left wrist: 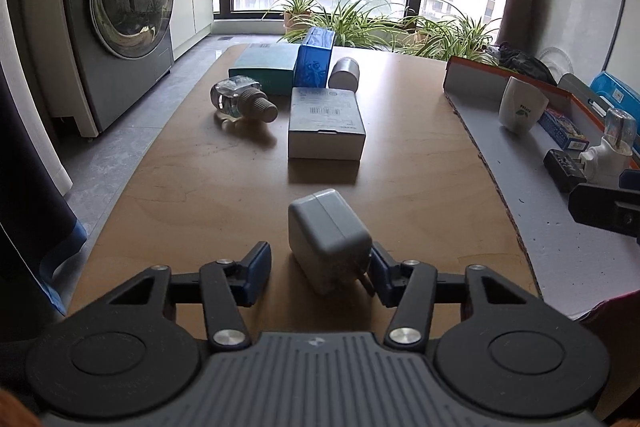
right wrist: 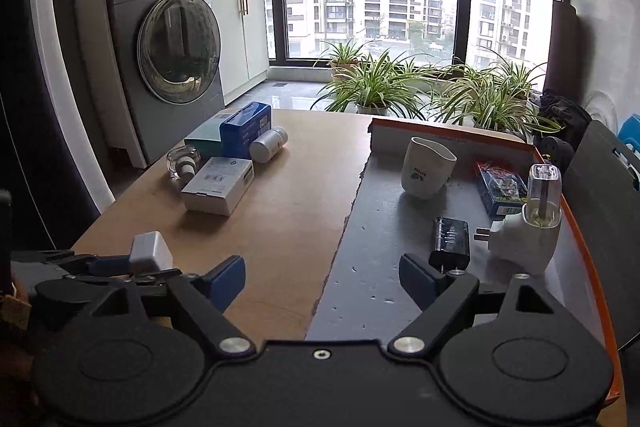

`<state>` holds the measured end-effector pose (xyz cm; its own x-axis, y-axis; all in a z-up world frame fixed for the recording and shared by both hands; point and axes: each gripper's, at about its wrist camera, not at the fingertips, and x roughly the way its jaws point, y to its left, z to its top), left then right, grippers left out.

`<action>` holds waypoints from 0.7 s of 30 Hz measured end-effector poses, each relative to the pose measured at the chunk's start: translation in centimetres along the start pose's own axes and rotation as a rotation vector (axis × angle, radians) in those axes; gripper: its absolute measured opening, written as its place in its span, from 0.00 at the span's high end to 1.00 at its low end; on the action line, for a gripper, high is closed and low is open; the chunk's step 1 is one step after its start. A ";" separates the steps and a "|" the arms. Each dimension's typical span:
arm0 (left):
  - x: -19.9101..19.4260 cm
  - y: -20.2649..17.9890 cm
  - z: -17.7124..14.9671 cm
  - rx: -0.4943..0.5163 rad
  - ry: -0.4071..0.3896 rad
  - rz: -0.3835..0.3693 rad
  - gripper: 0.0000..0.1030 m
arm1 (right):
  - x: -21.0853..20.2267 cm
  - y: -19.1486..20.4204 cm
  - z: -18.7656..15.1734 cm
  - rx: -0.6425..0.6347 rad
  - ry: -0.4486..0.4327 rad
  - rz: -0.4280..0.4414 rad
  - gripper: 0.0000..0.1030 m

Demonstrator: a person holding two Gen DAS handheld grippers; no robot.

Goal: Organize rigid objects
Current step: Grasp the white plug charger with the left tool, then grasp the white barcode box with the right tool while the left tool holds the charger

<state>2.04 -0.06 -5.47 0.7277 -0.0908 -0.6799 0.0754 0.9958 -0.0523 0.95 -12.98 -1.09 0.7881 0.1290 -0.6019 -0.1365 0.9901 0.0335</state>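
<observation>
Wooden table (left wrist: 224, 187) carries an orange-edged tray (right wrist: 384, 267) on its right side, with mug (right wrist: 426, 169), black adapter (right wrist: 450, 241) and plug-in diffuser (right wrist: 528, 227) in it. Left gripper (left wrist: 318, 271) is spread wide around the white charger (left wrist: 328, 235); its right pad touches the charger, no clamp. Right gripper (right wrist: 322, 277) is released, empty, over the tray's edge.

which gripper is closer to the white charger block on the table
Left. The left gripper has its open fingers on either side of the white charger block. The right gripper is open off to its right, over the edge of the tray.
</observation>
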 end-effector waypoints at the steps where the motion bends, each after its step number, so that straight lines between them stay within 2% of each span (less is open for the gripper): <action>1: -0.1 0.2 0.0 -0.004 -0.005 -0.004 0.66 | 0.1 0.0 0.0 0.001 0.002 0.000 0.04; 4: 0.0 1.0 0.4 -0.027 -0.007 -0.019 0.72 | 0.4 0.4 0.1 0.001 0.011 0.006 0.04; 13: -1.0 2.9 1.2 -0.062 -0.053 -0.018 0.72 | 2.9 2.8 2.2 0.015 0.061 0.078 0.04; 15: -1.2 3.5 1.7 -0.064 -0.068 -0.009 0.72 | 4.2 4.0 3.3 0.021 0.080 0.114 0.04; 21: -1.7 5.9 3.4 -0.066 -0.114 0.018 0.72 | 9.6 7.5 6.3 0.045 0.138 0.120 0.04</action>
<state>3.58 5.87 -2.10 0.8015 -0.0698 -0.5938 0.0189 0.9956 -0.0915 11.27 -3.93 -1.53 0.6772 0.2403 -0.6954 -0.1948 0.9700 0.1454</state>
